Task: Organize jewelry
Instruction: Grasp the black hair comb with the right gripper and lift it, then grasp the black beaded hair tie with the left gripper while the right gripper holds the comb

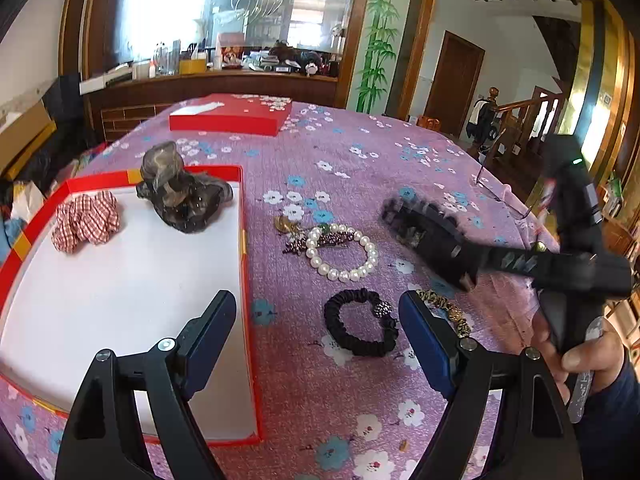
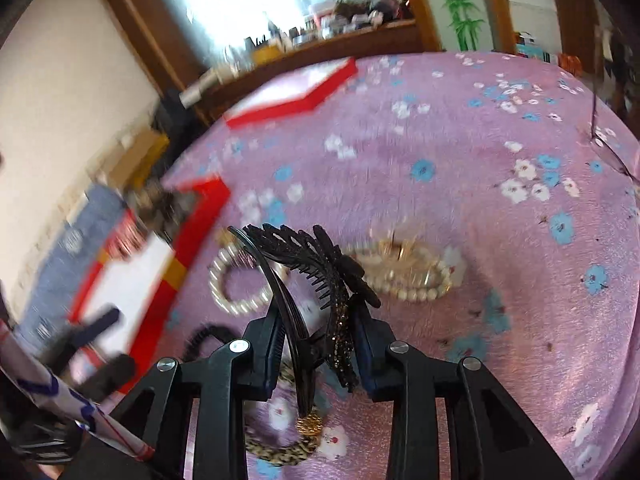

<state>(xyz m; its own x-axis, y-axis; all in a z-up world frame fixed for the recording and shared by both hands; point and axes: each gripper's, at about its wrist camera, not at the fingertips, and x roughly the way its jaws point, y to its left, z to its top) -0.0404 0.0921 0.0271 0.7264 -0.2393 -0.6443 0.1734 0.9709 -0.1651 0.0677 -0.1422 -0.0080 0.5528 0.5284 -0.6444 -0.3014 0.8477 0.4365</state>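
Where the left wrist view begins, the left gripper (image 1: 316, 332) hangs with its jaws spread wide and nothing between them, one finger over the white floor of the red tray (image 1: 244, 280), the other over the cloth. At 12 o'clock just beyond the fingertips lies a black scrunchie (image 1: 356, 326) with a beaded stud; a leopard-print hair tie (image 1: 444, 308) lies at 2 o'clock, partly behind the right-hand finger. Farther out, a pearl bracelet (image 1: 344, 254) rests touching a dark beaded piece and a gold-and-green ornament.

From 3 o'clock the right gripper (image 1: 448, 248) enters, blurred, above the cloth. Its own view shows the right gripper (image 2: 316, 344) clamped on a black comb-toothed hair clip (image 2: 316, 276), lifted clear of the table, with the leopard-print hair tie (image 2: 280, 452) below it, the pearl bracelet (image 2: 236, 280) at 11 o'clock and a second pearl-and-gold bracelet (image 2: 404, 272) at 1 o'clock.

The tray holds two items at its far end: a red-checked scrunchie (image 1: 86, 220) and a brown gauze scrunchie (image 1: 180, 192), which leans on the far rim. The tray's near floor is bare white.

A closed red box (image 1: 228, 118) sits at the table's far edge. Open purple floral tablecloth (image 1: 360, 168) lies between it and the jewelry, and to the right a pair of thin-framed glasses (image 1: 500, 184) rests near the table edge.
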